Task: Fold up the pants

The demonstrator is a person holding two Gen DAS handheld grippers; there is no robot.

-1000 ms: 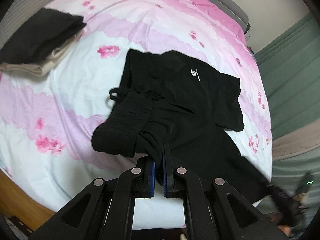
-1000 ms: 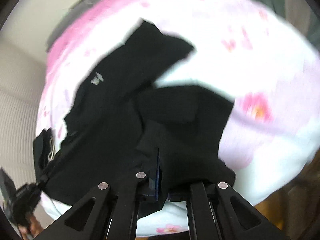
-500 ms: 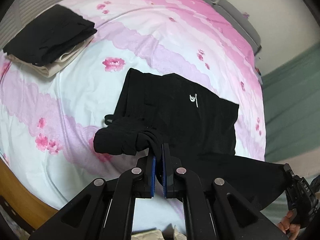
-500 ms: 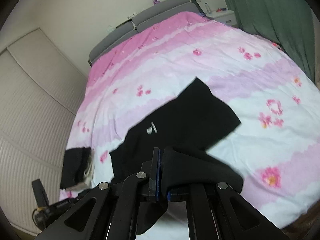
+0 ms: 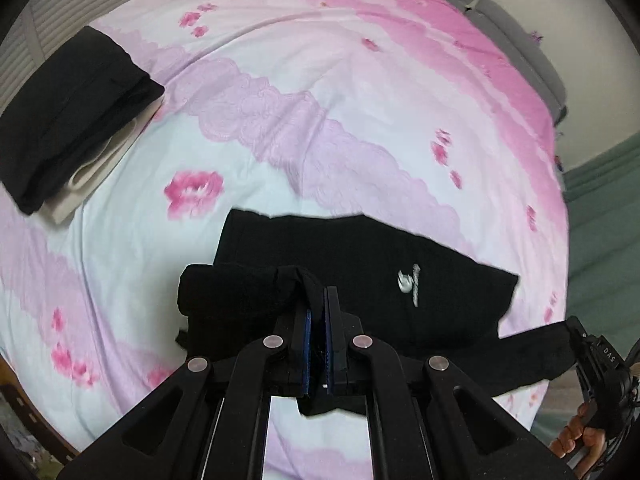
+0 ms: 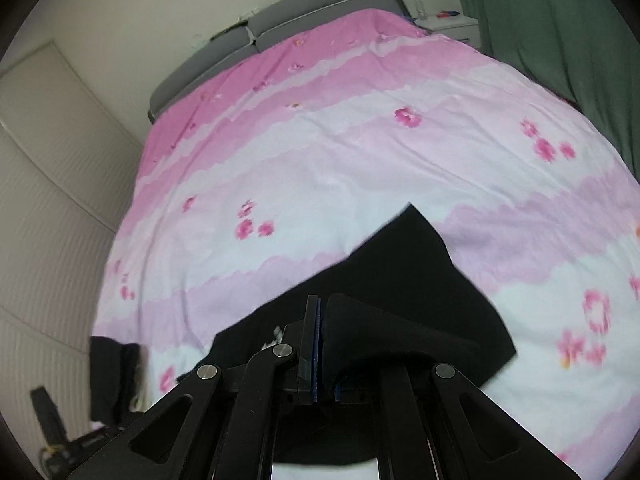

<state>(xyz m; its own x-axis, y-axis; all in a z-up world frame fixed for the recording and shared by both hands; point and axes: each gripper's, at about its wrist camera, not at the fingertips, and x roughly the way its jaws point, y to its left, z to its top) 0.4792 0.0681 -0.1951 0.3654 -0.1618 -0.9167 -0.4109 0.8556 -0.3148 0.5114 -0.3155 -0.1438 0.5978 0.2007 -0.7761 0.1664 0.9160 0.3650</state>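
Observation:
Black pants (image 5: 360,276) with a small white logo (image 5: 408,284) lie on the pink and white floral bedspread (image 5: 320,120). My left gripper (image 5: 319,300) is shut on the bunched elastic waistband (image 5: 236,296) and holds it up. My right gripper (image 6: 322,316) is shut on another part of the pants (image 6: 400,288), with black cloth draped over its right finger. The right gripper also shows at the right edge of the left wrist view (image 5: 596,364), and the pants stretch between the two.
A stack of folded clothes (image 5: 68,120), black on top of cream, lies on the bed's left side. A grey headboard (image 6: 280,28) stands at the far end, green curtains (image 6: 560,40) to the right, a white panelled wardrobe (image 6: 52,200) to the left.
Both grippers have lifted the pants and pulled them back toward the foot of the bed. The cloth has spread out flatter and the logo has moved closer to the left gripper.

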